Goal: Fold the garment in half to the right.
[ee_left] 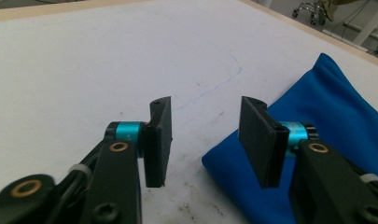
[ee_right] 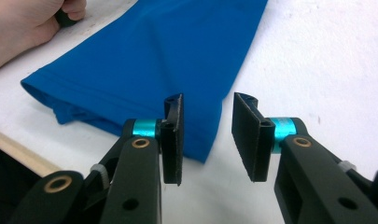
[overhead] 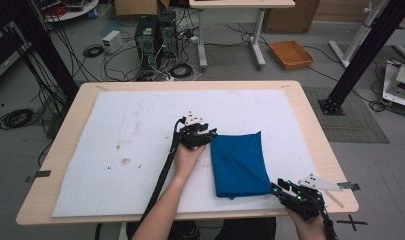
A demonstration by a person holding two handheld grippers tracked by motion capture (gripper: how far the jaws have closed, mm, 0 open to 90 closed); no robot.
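Note:
A folded blue cloth [overhead: 239, 164] lies flat on the white mat, right of the table's middle. My left gripper [overhead: 204, 136] sits at the cloth's far left corner. In the left gripper view its jaws [ee_left: 206, 116] stand open, with bare mat between them and the cloth [ee_left: 326, 107] under and beyond the right jaw. My right gripper [overhead: 281, 189] is by the cloth's near right corner at the table's front edge. It [ee_right: 206, 112] is open too, with the cloth [ee_right: 154, 51] lying just ahead of and below the gap. Neither gripper's pads press on anything.
A white mat [overhead: 140, 130] with brown stains [overhead: 122, 160] covers most of the wooden table [overhead: 45, 205]. The hand holding the left gripper [ee_right: 23, 23] rests beside the cloth. On the floor beyond are computer towers [overhead: 155, 35], cables and an orange basket [overhead: 291, 54].

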